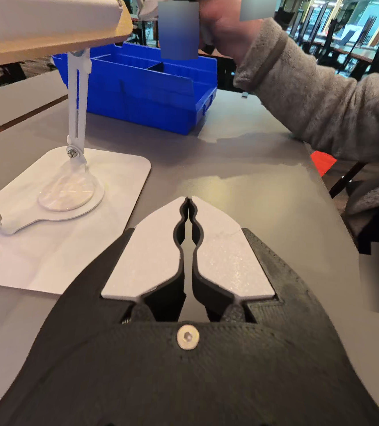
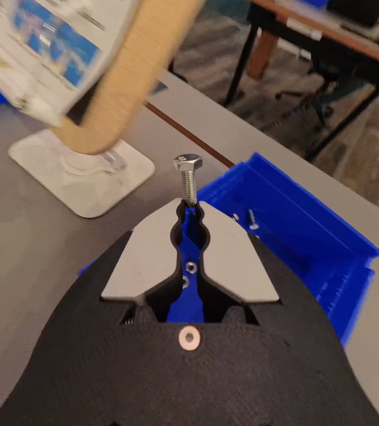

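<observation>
Right gripper [image 2: 189, 204] clamped on bolt [image 2: 188, 177] at thread end, head up, frame centre – grip kept firm, bolt kept upright. Bin [image 2: 299, 219] lower right. Left gripper [image 1: 188, 199] jaws together, nothing held – held clear over table [image 1: 241, 184].

Workshop-style bench in a large shared room. Grey table [image 1: 241, 161] at centre carries a blue parts bin [image 1: 151, 92] holding loose nuts [image 2: 190, 267]. Upper right: rows of dark chairs [image 1: 356, 46] and more tables [image 2: 322, 27].
</observation>
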`<state>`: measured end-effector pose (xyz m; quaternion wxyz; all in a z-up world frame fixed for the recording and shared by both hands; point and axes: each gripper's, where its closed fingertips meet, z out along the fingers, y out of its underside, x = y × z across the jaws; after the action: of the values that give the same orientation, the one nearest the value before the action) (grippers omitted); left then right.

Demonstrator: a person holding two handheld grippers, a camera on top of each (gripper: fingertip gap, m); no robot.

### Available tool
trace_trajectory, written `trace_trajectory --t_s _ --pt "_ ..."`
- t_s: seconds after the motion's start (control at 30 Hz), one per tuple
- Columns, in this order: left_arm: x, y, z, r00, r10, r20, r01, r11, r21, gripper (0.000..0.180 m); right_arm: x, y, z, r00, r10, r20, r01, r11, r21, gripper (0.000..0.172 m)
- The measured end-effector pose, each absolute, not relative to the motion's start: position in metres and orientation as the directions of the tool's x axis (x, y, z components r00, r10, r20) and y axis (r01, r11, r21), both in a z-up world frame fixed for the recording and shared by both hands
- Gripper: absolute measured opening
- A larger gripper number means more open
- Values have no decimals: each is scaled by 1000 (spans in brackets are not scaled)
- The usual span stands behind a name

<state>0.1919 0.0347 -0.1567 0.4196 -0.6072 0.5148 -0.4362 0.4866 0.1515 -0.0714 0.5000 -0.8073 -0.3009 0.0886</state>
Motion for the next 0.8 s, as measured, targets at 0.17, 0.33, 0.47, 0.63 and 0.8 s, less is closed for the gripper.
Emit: trace_trajectory --t_s 0.17,0.33,0.47,0.63,0.8 --pt "194 35 -157 92 -992 92 -262 -113 -958 0 534 200 -111 839 511 188 481 -534 -695 9" --pt "195 37 -158 94 -992 85 -269 -108 -957 0 563 231 -157 830 513 217 551 -699 -456 9" --pt "196 36 -160 90 -993 75 -282 -98 -954 0 583 245 -187 848 488 206 530 -778 -337 9" --pt "198 35 -162 79 -994 75 -297 -95 -950 0 599 250 -205 863 453 224 500 -829 -250 17" --pt "199 35 -161 75 -994 80 -295 -99 -951 0 600 251 -187 870 431 238 491 -799 -346 28"
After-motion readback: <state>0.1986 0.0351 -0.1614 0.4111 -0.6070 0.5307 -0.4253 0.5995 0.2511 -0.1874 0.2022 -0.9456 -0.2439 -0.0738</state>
